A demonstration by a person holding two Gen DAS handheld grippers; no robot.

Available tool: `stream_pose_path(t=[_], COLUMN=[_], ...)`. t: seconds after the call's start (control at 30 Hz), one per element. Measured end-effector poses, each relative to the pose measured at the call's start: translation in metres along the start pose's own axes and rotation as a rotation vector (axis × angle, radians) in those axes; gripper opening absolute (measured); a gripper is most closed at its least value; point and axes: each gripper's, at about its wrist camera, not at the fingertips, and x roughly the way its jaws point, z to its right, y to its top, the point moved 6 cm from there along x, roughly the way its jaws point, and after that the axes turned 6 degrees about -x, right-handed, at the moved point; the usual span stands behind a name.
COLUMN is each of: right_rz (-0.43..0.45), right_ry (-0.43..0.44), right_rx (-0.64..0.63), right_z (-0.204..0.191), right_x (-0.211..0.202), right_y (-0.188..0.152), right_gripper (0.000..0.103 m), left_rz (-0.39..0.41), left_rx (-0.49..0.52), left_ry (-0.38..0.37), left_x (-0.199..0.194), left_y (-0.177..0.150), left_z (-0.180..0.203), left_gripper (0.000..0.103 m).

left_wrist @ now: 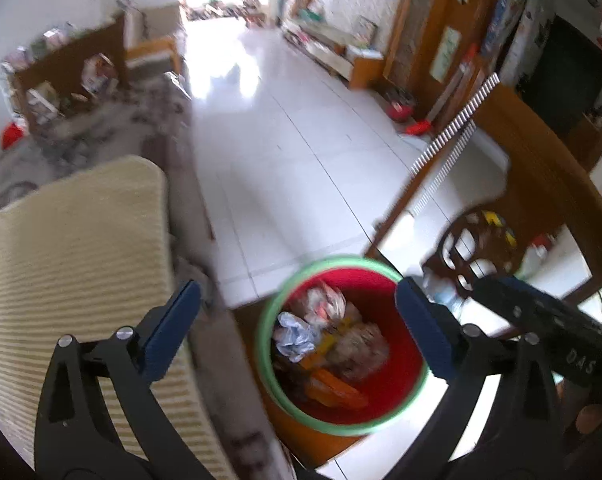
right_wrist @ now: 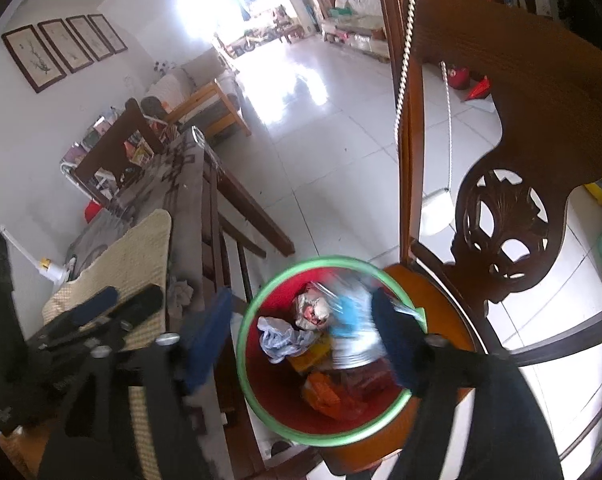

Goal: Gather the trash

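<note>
A red bin with a green rim (left_wrist: 381, 292) stands on an orange chair seat and holds mixed trash: crumpled white paper (left_wrist: 295, 336), wrappers and orange packaging. It also shows in the right wrist view (right_wrist: 285, 428). My left gripper (left_wrist: 299, 328) is open and empty, above the bin's left side. My right gripper (right_wrist: 305, 336) is open over the bin. A blurred clear plastic bottle with a blue label (right_wrist: 353, 328) is in the air between its fingers, over the bin's opening. The left gripper also shows at the left of the right wrist view (right_wrist: 117, 304).
A table with a woven beige placemat (left_wrist: 69, 264) lies left of the bin. A carved dark wooden chair back (right_wrist: 509, 216) stands to the right. White tiled floor (left_wrist: 293, 152) stretches ahead. A cluttered shelf (left_wrist: 61, 76) stands at the far left.
</note>
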Motion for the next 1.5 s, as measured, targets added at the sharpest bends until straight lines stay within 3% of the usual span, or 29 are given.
stream_pose_path(t=[0.17,0.27,0.4,0.53,0.8,1.03,1.27,1.5], right_rz=[0.116,0.233,0.441,0.561,0.631,0.681,0.639,0.609], right_ry=[0.045,0.062,0.057,-0.007,0.022,0.070,0.041,0.012], right_rx=[-0.066,-0.122,-0.198,-0.204,-0.180,-0.154,-0.122,-0.146], right_z=[-0.037,-0.071,-0.121,-0.160,-0.240,-0.310,-0.340,-0.357], right_x=[-0.020,-0.045,-0.089,-0.118,-0.143,-0.153,-0.138,-0.125], right_y=[0.013,0.023,0.032,0.033,0.025,0.010,0.002,-0.007], right_gripper=[0.087,0.095,0.096,0.096,0.096,0.096,0.096,0.096], left_rz=[0.155,0.262,0.422,0.489,0.537,0.591,0.564,0.540], left_rx=[-0.076,-0.101,-0.116,-0.102,-0.078,-0.048,-0.098,-0.112], left_ry=[0.046,0.069,0.113,0.117,0.057,0.158,0.155,0.120], left_x=[-0.043,-0.075,-0.122,-0.155,-0.201,-0.227,-0.236,-0.238], left_y=[0.029,0.045,0.061,0.071,0.075,0.060,0.058,0.056], left_z=[-0.036,-0.058,-0.089,-0.115,-0.170,-0.217,-0.261,-0.277], left_gripper=[0.098,0.098,0.098,0.098,0.098,0.098,0.098,0.098])
